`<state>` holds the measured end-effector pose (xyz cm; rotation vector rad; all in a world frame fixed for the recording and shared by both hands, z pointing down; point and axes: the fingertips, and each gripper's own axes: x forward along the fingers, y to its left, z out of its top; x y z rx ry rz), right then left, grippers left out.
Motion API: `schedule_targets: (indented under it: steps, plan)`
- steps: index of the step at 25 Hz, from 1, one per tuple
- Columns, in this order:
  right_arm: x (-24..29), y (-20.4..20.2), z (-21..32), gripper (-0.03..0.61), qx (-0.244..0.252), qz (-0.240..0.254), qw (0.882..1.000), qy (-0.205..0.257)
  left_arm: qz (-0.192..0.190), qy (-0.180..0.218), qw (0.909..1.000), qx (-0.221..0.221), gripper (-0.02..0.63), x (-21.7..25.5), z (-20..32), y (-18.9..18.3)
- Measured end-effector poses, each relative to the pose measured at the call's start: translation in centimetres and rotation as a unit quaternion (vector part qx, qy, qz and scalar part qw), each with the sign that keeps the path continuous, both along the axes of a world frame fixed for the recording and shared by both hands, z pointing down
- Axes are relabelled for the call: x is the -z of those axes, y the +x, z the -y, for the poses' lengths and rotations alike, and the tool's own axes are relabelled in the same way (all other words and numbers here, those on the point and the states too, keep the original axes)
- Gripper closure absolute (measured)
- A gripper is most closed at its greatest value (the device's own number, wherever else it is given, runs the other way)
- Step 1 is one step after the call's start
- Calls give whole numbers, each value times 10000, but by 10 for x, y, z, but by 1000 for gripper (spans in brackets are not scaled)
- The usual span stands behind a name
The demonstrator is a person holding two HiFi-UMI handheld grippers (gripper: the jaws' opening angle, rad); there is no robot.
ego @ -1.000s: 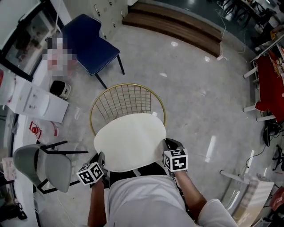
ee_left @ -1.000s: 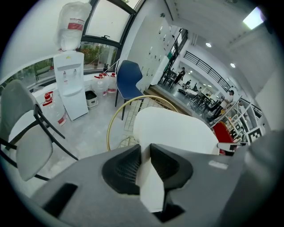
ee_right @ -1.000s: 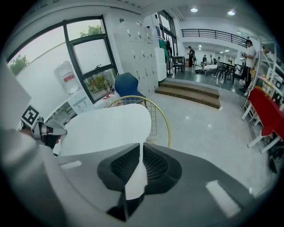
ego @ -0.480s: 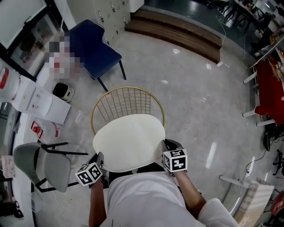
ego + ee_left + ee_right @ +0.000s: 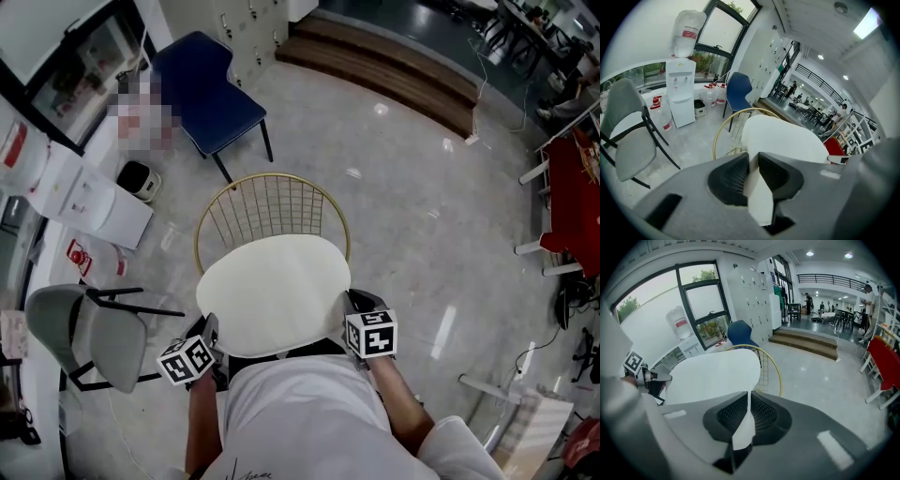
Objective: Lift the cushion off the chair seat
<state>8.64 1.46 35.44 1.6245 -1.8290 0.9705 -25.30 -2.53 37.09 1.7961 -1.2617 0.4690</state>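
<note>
The cream cushion (image 5: 274, 292), judged light, soft and likely to sag, is seen pinched at the left and right ends of its near edge by the clamped left gripper (image 5: 212, 330) and right gripper (image 5: 353, 306), above the gold wire chair (image 5: 267, 208) seat.

White short-sleeved shirt (image 5: 300, 412) on the person, the sleeve (image 5: 457, 452) loose and wide. The left gripper (image 5: 212, 328) and right gripper (image 5: 351, 302) were grey moulded shells, and the left cube (image 5: 186, 361) and right cube (image 5: 371, 334) were white, printed with black square markers. The pads (image 5: 727, 180) were black and finely ribbed.
</note>
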Motion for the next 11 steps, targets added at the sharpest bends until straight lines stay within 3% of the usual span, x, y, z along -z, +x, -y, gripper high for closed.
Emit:
schedule_targets:
  steps: [11]
  plan:
    - [-2, 1, 3, 551, 23, 2, 10000, -21, -24, -35, 10000, 4, 546, -3, 2, 3]
